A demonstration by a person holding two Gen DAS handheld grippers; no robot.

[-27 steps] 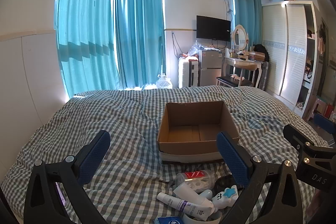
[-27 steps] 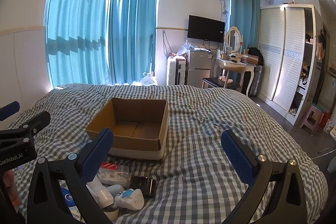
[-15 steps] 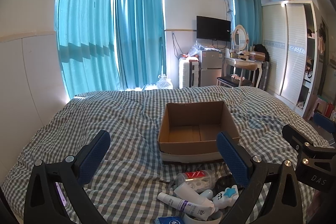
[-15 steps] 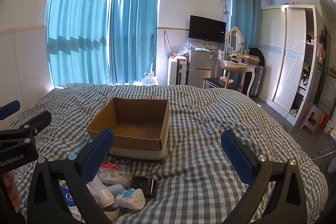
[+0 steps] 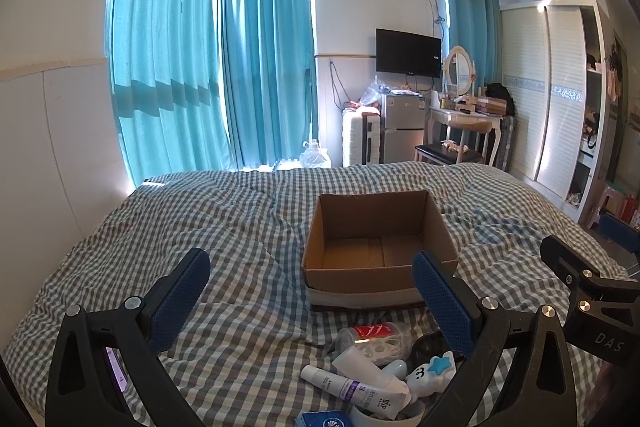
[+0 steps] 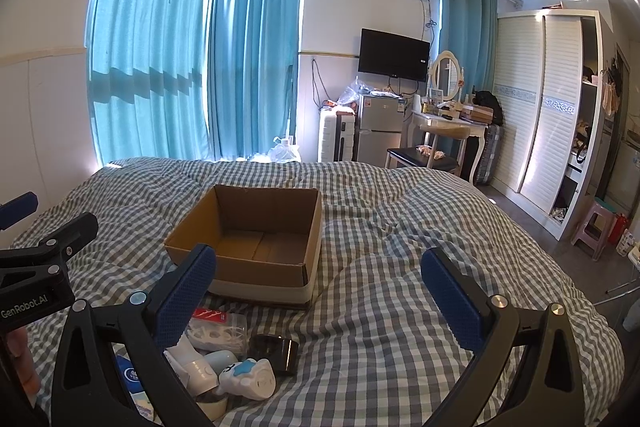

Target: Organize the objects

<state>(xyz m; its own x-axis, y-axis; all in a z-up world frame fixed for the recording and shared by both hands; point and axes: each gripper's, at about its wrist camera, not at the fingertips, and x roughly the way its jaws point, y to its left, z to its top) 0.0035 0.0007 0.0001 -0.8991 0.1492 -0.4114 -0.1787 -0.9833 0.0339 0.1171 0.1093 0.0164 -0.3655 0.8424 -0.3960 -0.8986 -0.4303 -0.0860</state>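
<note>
Left wrist: 1 cardboard box (image 5: 380, 247), 2 tubes (image 5: 356, 385)

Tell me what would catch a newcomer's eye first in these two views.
The open cardboard box sits empty in the middle of the checked bedspread, straight ahead of both wide-open grippers. Just in front of it lies a small heap of toiletries: a white tube, a clear tub with a red label and a white toy with a blue star. Behind the bed, tall teal curtains fill the wall.

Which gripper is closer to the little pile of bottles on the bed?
Left. The left gripper hovers right over the pile; the right gripper sits off to its right.
</note>
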